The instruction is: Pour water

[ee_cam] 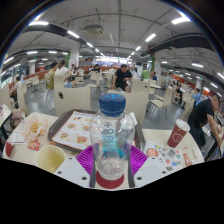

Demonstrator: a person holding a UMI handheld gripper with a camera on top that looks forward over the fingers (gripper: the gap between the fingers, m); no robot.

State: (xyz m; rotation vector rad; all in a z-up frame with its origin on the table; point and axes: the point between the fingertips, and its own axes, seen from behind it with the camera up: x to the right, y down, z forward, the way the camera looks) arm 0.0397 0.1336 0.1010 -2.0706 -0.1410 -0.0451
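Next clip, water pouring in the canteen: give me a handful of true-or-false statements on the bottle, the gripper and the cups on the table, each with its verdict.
1. The water bottle stands between the fingers of the gripper. True.
2. The bottle's cap is off. False: a blue cap sits on it.
3. A red cup stands right of the bottle. True.
4. The bottle lies on its side. False: it is upright.
5. A yellow cup sits left of the bottle. True.
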